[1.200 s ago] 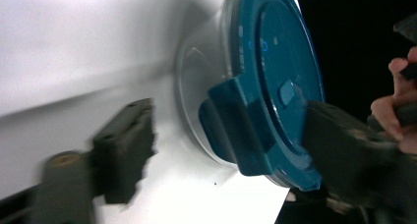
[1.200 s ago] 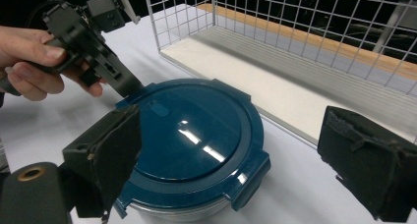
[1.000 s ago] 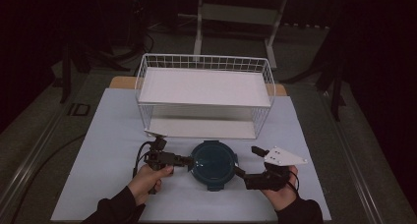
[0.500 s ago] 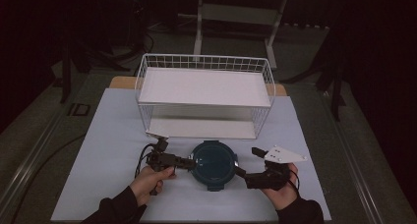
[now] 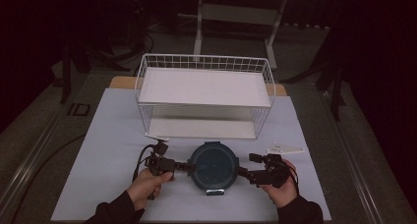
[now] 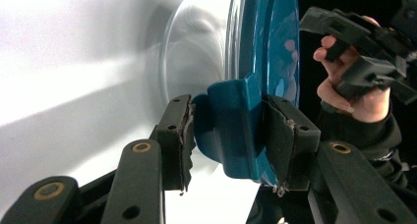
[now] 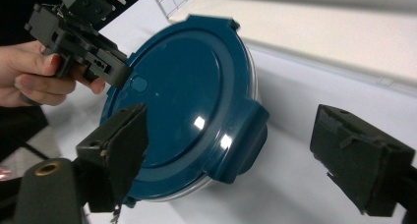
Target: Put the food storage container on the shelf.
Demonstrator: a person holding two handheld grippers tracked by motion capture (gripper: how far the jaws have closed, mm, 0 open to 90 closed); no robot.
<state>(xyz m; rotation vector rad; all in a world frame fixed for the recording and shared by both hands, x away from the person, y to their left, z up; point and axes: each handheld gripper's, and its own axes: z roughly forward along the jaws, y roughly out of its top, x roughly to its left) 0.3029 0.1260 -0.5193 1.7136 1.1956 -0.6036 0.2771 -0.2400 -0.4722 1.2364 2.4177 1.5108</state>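
Left gripper (image 6: 228,135) is clamped on the lid (image 5: 213,166) tab at 9 o'clock; right gripper (image 7: 226,160) sits spread wide at 3.

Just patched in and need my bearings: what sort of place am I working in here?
Probably a staged recording rig, not a kitchen: a white-covered table under dark surroundings, bearing one white wire basket shelf and a round blue-lidded container, with metal stand legs behind.

Round clear container (image 5: 213,166), teal clip-on lid closed, flat on white tabletop before wire basket (image 5: 204,94)
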